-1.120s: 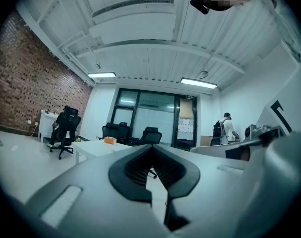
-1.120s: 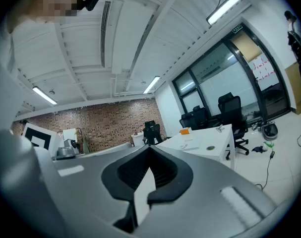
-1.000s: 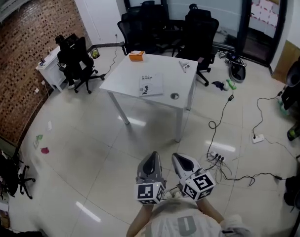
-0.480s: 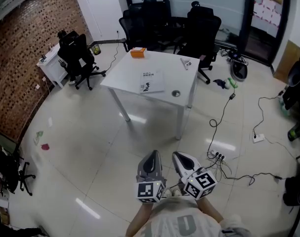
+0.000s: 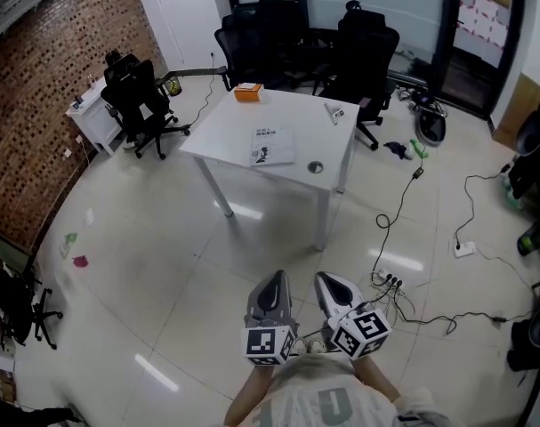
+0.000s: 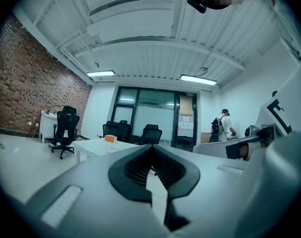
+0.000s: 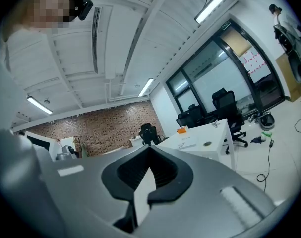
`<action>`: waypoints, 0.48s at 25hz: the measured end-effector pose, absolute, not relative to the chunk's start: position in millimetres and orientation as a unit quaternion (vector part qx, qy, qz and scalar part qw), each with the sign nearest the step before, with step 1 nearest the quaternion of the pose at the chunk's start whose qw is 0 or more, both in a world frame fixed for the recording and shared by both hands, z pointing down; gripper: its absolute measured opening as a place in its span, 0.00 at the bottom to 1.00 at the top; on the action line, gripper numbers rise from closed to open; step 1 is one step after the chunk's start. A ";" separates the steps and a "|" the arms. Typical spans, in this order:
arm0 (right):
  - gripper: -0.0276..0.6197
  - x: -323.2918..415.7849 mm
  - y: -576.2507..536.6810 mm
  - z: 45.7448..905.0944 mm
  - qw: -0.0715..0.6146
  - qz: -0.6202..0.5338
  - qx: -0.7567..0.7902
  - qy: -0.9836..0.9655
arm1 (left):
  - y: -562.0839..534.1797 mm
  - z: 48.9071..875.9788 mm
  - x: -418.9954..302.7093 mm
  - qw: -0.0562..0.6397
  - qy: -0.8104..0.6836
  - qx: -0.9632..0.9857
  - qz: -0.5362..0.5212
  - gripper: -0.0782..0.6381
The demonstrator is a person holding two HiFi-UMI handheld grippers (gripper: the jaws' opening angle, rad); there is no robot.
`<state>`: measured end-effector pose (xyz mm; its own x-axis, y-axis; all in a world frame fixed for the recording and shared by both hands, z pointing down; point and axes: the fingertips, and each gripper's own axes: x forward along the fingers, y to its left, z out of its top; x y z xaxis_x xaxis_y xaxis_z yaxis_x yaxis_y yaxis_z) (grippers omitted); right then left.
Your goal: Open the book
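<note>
A closed book (image 5: 272, 147) with a pale cover lies flat on the white table (image 5: 296, 123) across the room. It also shows small in the right gripper view as the book (image 7: 186, 144) on the table (image 7: 202, 139). Both grippers are held side by side, close to the person's body and far short of the table. The left gripper (image 5: 275, 277) is shut with nothing in it. So is the right gripper (image 5: 326, 279). In their own views the left gripper (image 6: 151, 148) and the right gripper (image 7: 150, 150) show their jaws closed together and pointing level into the room.
On the table sit an orange box (image 5: 248, 92), a small object (image 5: 333, 114) and a round disc (image 5: 315, 167). Black office chairs (image 5: 358, 52) stand behind it and another chair (image 5: 138, 105) at its left. Cables and a power strip (image 5: 390, 283) lie on the tiled floor at the right.
The table sits slightly higher and further right in the head view. Both grippers stay shut and in nearly the same place.
</note>
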<state>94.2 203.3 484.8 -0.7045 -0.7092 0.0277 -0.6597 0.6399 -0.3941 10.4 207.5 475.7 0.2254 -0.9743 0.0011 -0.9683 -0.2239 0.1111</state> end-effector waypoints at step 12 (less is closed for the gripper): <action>0.05 111.9 186.6 479.6 0.068 -0.192 -0.367 0.908 | 190.1 469.6 26.5 0.052 -0.627 0.776 -0.044 0.12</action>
